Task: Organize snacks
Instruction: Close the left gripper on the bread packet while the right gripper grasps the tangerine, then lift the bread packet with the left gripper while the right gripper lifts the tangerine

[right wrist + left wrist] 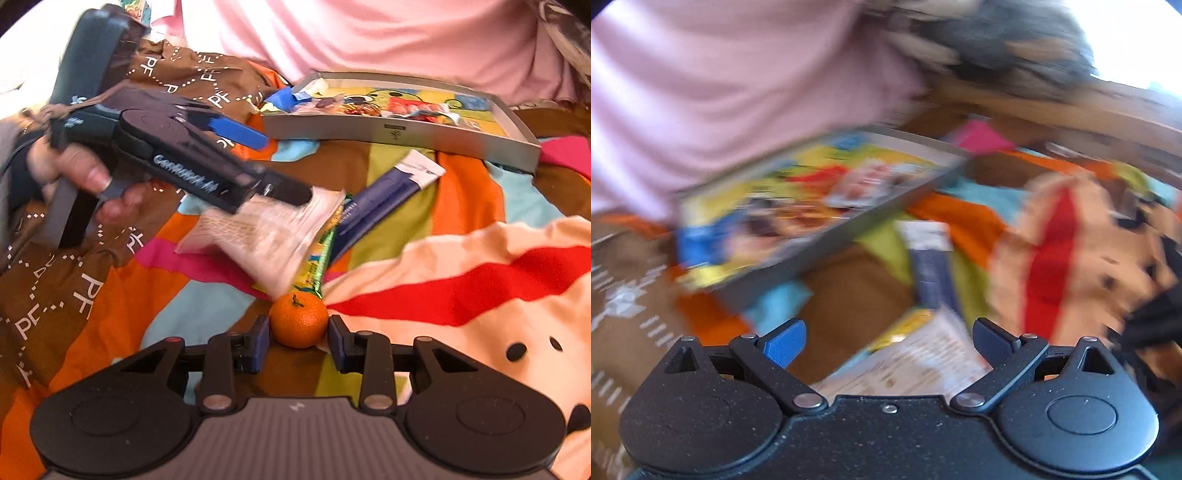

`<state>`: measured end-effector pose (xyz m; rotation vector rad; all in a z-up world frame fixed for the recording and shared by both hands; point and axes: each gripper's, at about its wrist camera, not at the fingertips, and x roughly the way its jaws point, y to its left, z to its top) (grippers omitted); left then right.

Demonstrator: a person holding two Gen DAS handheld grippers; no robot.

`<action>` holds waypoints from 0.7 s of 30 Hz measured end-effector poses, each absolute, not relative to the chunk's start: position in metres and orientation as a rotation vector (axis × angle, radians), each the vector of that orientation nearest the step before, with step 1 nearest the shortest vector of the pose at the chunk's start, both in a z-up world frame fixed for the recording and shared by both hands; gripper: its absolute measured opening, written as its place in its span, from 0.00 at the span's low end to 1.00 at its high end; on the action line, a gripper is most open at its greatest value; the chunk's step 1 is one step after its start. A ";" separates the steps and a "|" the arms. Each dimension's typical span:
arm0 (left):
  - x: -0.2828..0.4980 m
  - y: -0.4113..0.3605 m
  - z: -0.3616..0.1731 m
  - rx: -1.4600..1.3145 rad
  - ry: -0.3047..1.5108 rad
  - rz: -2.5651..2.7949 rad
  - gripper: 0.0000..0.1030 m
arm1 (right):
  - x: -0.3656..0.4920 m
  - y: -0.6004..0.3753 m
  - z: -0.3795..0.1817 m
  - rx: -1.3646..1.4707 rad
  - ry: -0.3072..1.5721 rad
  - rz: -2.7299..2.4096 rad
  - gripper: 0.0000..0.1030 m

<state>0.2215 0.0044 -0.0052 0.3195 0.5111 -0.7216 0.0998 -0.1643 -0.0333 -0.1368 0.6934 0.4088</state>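
At the far left of the right wrist view, our hand (79,177) grips the handle of the left gripper (288,173), which slants down toward the right. Its fingers stand wide apart over a pale snack packet (266,236); we cannot tell whether one finger touches it. The packet's long axis runs lower-right toward the mandarin (299,320). The right gripper (298,332) brackets that fruit narrowly, pads just beside it, stem up. Farther right, a grey tray (399,131) lies on the bright blanket (461,206).

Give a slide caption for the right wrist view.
Right gripper fingers flank a mandarin on colourful bedding.
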 end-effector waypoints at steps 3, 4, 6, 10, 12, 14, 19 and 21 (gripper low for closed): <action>0.240 0.000 -0.007 0.401 0.636 -0.898 0.92 | 0.095 -0.170 -0.033 -0.128 0.688 0.409 0.37; 0.242 0.000 -0.007 0.421 0.676 -0.929 0.92 | 0.095 -0.172 -0.034 -0.122 0.688 0.408 0.37; 0.241 0.000 -0.009 0.471 0.741 -0.972 0.92 | 0.094 -0.175 -0.034 -0.108 0.688 0.410 0.37; 0.221 0.005 -0.016 0.592 0.759 -0.981 0.94 | 0.095 -0.177 -0.034 -0.093 0.685 0.413 0.37; 0.212 0.008 -0.020 0.622 0.778 -0.968 0.95 | 0.094 -0.177 -0.034 -0.088 0.681 0.413 0.37; 0.202 0.011 -0.026 0.642 0.811 -0.958 0.95 | 0.093 -0.178 -0.034 -0.081 0.679 0.412 0.37; 0.180 0.005 -0.045 0.712 0.832 -0.852 0.94 | 0.090 -0.180 -0.035 -0.069 0.672 0.410 0.37; 0.179 0.006 -0.044 0.656 0.830 -0.809 0.93 | 0.089 -0.180 -0.036 -0.067 0.668 0.411 0.37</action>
